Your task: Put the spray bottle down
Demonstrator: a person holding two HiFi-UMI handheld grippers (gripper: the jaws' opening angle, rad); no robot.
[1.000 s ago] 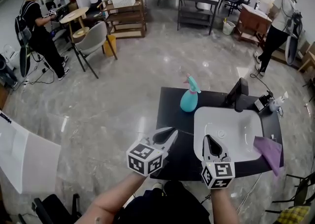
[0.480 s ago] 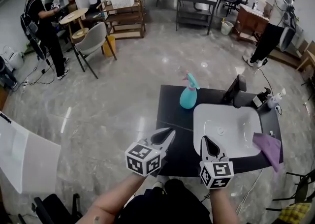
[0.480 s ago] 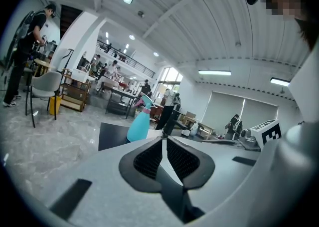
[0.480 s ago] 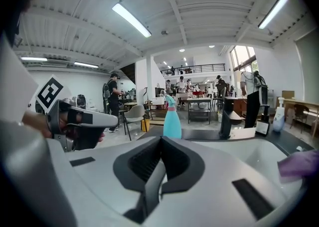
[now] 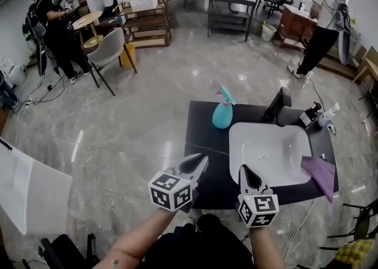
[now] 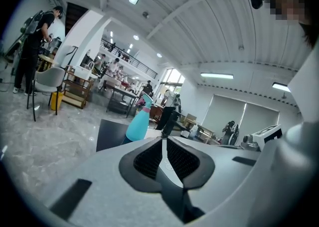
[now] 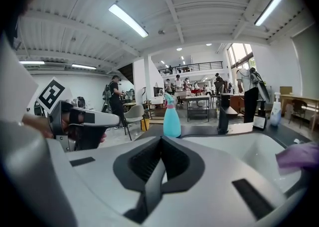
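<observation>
The teal spray bottle [image 5: 222, 114] with a pink trigger stands upright on the black counter [image 5: 201, 138], left of the white sink, and nothing holds it. It also shows ahead as the bottle [image 6: 138, 123] in the left gripper view and as the bottle [image 7: 171, 118] in the right gripper view. My left gripper [image 5: 204, 156] hovers at the counter's near left edge, shut and empty [image 6: 163, 140]. My right gripper [image 5: 244, 168] hangs over the sink's near rim, also shut on nothing [image 7: 161, 138]. Both are well short of the bottle.
A white sink basin [image 5: 236, 143] is set into the counter, with a black faucet [image 5: 276, 107] behind it and a purple cloth [image 5: 319, 173] on its right rim. A small soap bottle [image 5: 328, 117] stands at the far right. People, chairs and tables fill the room beyond.
My right gripper has drawn back a little toward me from the sink. The left gripper has barely moved, and the bottle stays where it stands. People in the background have walked on.
</observation>
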